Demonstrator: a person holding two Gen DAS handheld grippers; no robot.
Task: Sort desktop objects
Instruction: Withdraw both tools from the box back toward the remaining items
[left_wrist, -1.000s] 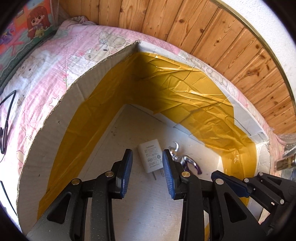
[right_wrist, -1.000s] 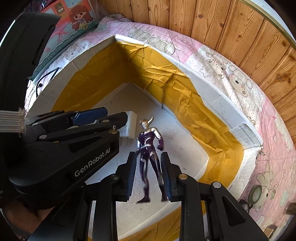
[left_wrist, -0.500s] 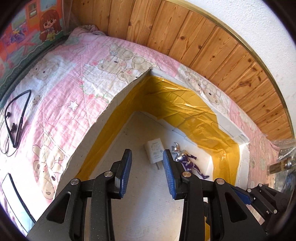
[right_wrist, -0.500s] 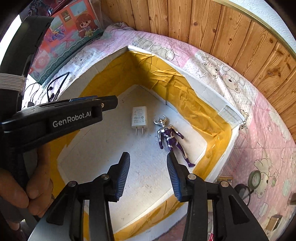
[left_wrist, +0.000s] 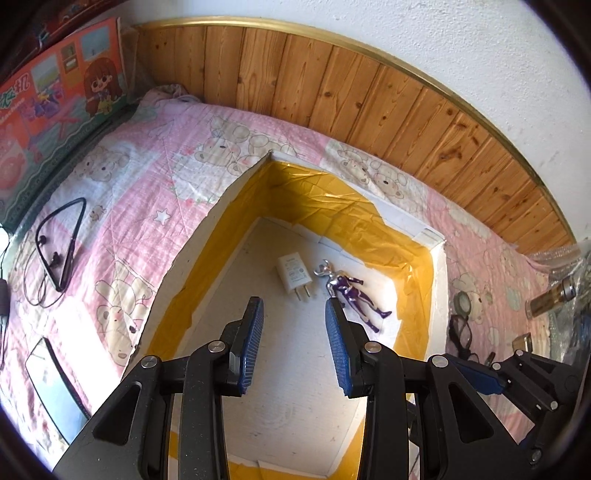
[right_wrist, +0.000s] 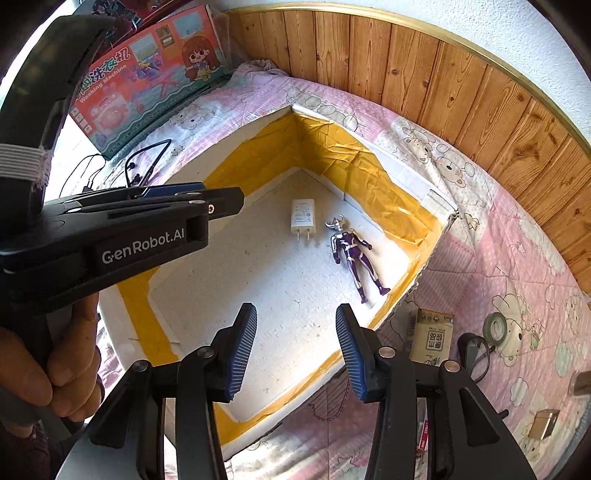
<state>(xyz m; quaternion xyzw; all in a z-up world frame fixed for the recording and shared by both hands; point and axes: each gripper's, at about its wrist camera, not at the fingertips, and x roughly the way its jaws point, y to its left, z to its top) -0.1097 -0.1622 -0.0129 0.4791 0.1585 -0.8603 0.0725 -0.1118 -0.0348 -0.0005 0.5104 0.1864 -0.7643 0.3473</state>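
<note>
Lying in foam box: white charger, purple figure, side by side
Left gripper: jaws apart, empty
Right gripper: jaws opening, empty

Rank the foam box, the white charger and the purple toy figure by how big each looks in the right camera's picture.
1. foam box, by far the largest.
2. purple toy figure, longer than the charger.
3. white charger, shorter though wider; both lie side by side inside the box, so distance hardly skews it.

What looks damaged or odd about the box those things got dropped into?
The white foam box looks worn: yellow tape wrinkled along its inner walls, and a ragged, broken rim corner. The charger and purple figure lie flat inside, undamaged.
</note>
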